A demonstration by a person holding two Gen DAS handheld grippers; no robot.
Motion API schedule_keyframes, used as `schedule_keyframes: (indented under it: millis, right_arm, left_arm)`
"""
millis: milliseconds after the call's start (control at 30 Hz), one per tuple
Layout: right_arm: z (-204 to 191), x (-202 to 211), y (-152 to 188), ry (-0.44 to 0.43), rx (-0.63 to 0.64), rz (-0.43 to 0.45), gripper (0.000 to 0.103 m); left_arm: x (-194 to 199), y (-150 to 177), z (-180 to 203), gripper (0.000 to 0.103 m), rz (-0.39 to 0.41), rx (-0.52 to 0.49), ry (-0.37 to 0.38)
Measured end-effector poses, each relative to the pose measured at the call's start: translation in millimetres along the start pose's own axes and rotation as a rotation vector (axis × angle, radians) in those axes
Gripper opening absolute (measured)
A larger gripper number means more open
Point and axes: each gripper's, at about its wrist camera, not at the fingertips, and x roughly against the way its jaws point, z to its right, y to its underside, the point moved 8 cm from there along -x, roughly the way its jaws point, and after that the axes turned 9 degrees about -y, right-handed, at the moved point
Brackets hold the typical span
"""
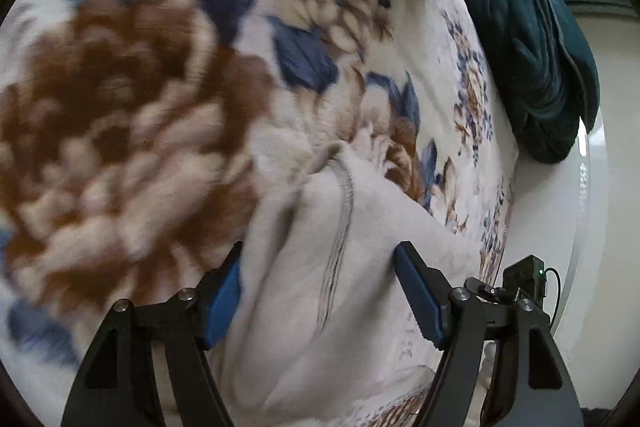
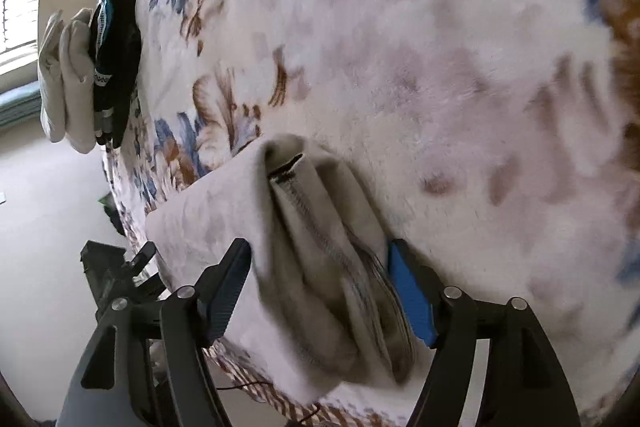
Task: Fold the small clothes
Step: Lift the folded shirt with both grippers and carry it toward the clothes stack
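A floral blanket [image 1: 132, 99] fills most of both views, cream with brown blooms and blue leaves (much of it smeared by motion blur). A teal cloth [image 1: 532, 59] is heaped at the blanket's far edge in the left view, and shows as a small scrap at the top of the right view. Beside it sits a small stack: a pale folded piece [image 2: 64, 75] and a black garment [image 2: 116, 59] with a lettered waistband, pressed against each other at the blanket's edge.

The garment [image 2: 312, 247], pale grey-beige with a stitched hem, lies bunched on the blanket near its edge. In the left view its folds [image 1: 320, 267] rise between the blue pads.

The right gripper [image 2: 320, 263] has its jaws set wide, with the bunched garment filling the gap and lying against the blue pad [image 2: 412, 299] on one side; I cannot tell whether it is truly gripped. The left gripper [image 1: 320, 267] likewise stands wide with cloth between its fingers [image 1: 420, 299], touching both pads.
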Motion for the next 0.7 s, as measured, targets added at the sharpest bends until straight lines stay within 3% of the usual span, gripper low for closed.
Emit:
schedule_keyframes:
  millis: [200, 233, 267, 300, 367, 533, 700]
  right_arm:
    - [-3, -6, -13, -0.052, 0.02, 0.074, 0.072]
    - [-7, -5, -15, -0.051, 0.032, 0.089, 0.067]
    - [-13, -6, -14, -0.05, 0.058, 0.099, 0.047]
    - [-17, -5, -13, -0.051, 0.07, 0.101, 0.033]
    - [-29, -1, -8, -0.029, 0.115, 0.13, 0.027]
    - [-58, 19, 11, -0.031, 0.185, 0.166, 0.023]
    - [-106, 53, 42, -0.064, 0.241, 0.187, 0.022]
  left_arm:
    - [-12, -13, 19, 0.069, 0.041, -0.048, 0.002]
    - [-12, -13, 24, 0.061, 0.058, -0.062, 0.008]
    - [-10, -12, 27, 0.036, 0.073, -0.084, 0.002]
    - [-9, -11, 30, 0.032, 0.079, -0.105, -0.007]
    - [-1, -7, 37, 0.027, 0.119, -0.143, -0.025]
    - [37, 7, 54, 0.026, 0.2, -0.174, -0.042]
    - [99, 25, 67, 0.025, 0.259, -0.14, -0.03]
